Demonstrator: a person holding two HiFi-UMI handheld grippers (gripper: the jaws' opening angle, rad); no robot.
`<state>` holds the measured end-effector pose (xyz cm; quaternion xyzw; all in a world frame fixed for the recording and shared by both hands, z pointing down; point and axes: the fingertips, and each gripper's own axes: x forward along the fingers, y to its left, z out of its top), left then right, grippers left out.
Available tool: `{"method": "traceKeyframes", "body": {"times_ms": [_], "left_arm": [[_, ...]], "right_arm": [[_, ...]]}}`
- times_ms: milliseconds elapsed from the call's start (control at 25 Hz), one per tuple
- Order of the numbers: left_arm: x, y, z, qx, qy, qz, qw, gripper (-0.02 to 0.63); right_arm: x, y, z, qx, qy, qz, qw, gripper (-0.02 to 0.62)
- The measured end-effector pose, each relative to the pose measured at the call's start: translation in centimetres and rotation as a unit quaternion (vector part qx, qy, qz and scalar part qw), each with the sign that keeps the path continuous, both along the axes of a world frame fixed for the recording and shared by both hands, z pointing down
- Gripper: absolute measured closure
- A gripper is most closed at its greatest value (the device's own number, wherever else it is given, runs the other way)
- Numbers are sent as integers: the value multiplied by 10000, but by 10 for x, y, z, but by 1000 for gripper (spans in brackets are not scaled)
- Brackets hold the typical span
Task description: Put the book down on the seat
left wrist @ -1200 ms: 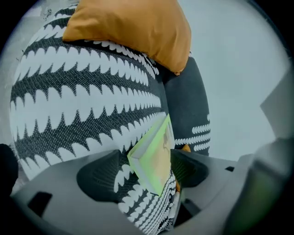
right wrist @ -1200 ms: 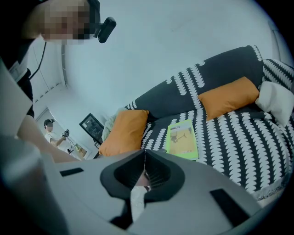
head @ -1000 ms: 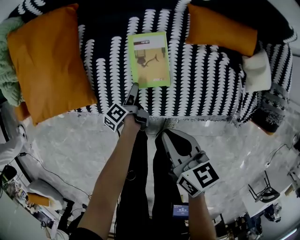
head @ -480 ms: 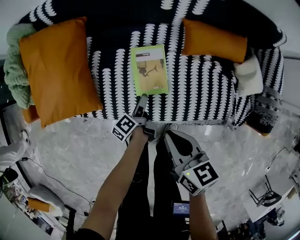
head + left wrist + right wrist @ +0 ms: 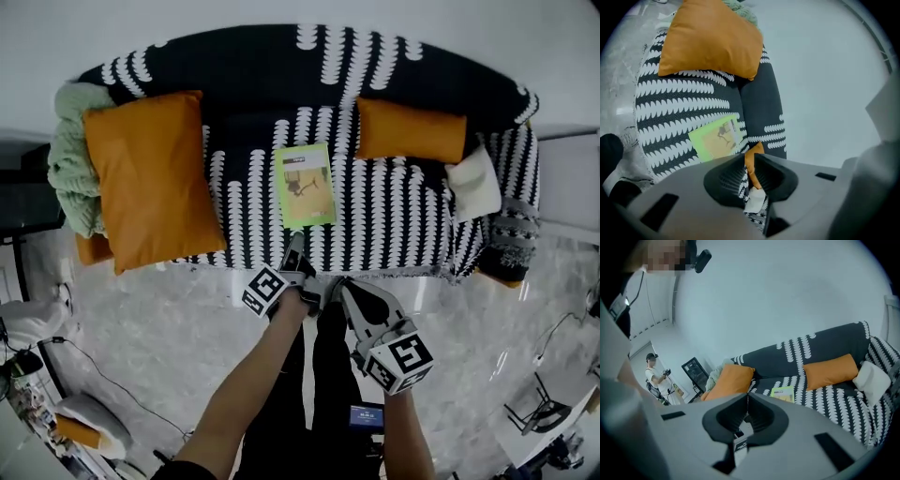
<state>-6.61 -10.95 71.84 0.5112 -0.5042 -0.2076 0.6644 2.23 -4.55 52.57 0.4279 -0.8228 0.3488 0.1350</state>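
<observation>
The green book (image 5: 307,185) lies flat on the sofa seat (image 5: 394,216), front cover up, between the two orange cushions. It also shows in the left gripper view (image 5: 717,138) and, small, in the right gripper view (image 5: 783,393). My left gripper (image 5: 296,246) hovers at the seat's front edge, just short of the book and apart from it. Its jaws are closing, with only a narrow gap and nothing between them (image 5: 749,157). My right gripper (image 5: 339,286) is lower, over the floor, with its jaws together and empty (image 5: 747,395).
A large orange cushion (image 5: 150,187) and a green knitted blanket (image 5: 67,159) fill the sofa's left end. A smaller orange cushion (image 5: 410,131) and a white cushion (image 5: 473,183) lie at the right. Marble floor (image 5: 169,328) is in front. A person stands far off (image 5: 656,376).
Both grippers and the head view have drawn back from the sofa, so more of it shows. The left gripper's tip has left the book's near edge. The book stays put.
</observation>
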Motion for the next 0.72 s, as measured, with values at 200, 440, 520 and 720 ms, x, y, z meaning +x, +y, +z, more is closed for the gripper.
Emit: {"method": "traceKeyframes", "body": {"times_ms": [200, 440, 520, 720], "left_arm": [[7, 4, -46, 114, 75, 187, 9997, 589], [17, -2, -122, 643, 7, 625, 9960, 592], [19, 2, -151, 893, -40, 815, 9927, 592], [24, 18, -225, 1684, -427, 1624, 9713, 594]], "right_arm": [[2, 6, -37, 158, 100, -81, 9998, 578], [4, -2, -88, 477, 185, -128, 9986, 578], [4, -4, -106, 621, 215, -166, 9977, 578], [3, -6, -144, 920, 303, -303, 9948, 578]]}}
